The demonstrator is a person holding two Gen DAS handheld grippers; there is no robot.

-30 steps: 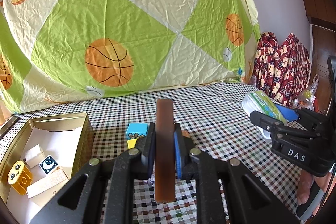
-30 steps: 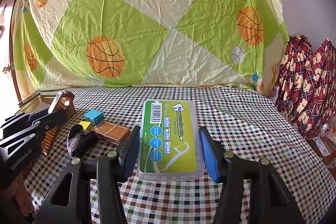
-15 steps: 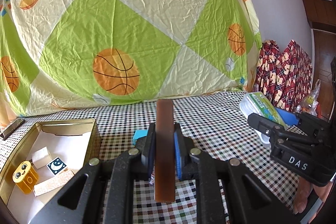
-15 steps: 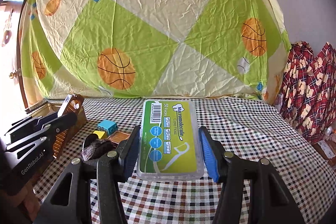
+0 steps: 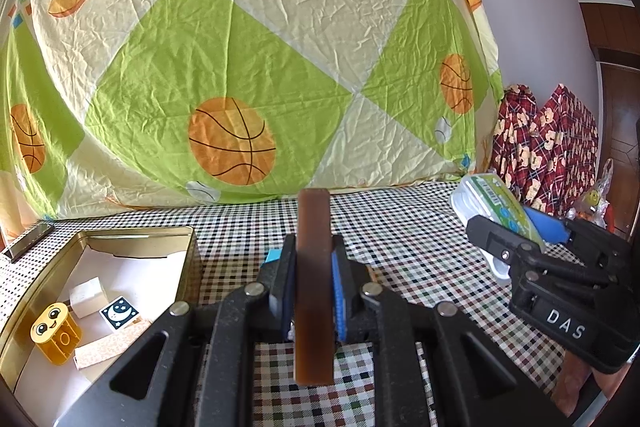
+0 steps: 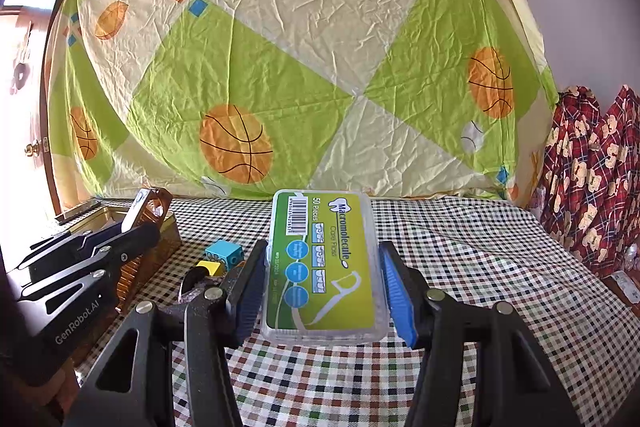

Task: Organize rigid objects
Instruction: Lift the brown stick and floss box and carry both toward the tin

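1. Far left on the table there's the gold tin (image 5: pixel 191 255), open, with a yellow smiley block (image 5: pixel 54 333), a white cube (image 5: pixel 88 291), a moon-print cube (image 5: pixel 119 311) and a pale flat stick (image 5: pixel 112 345) already in it. It sits on the checkered tablecloth (image 5: pixel 400 251).
2. The left gripper (image 5: pixel 313 291) is clamped tight on a thin brown slab (image 5: pixel 314 287), held edge-on. Its long axis runs along the fingers, pointing away toward the basketball sheet (image 5: pixel 240 87), with both ends sticking out of the pads. Risk as I see it: the grip is narrow and mid-length, so the slab could pivot or slip if it clips the tin's rim going in.
3. Between the grippers, a blue cube (image 6: pixel 224 254) and a yellow block (image 6: pixel 211 267) sit loose on the cloth, near the tin. Swinging either tool low could knock them around.
4. The right gripper (image 6: pixel 324 287) has its jaws closed on a clear floss-pick box (image 6: pixel 322 263) with a green label, held flat, label up, long axis pointing away from the camera. The box is clear and smooth-looking, so I'd guess it could slide out forward if tipped. The two tools are near each other too, so bumping is possible at the tin.
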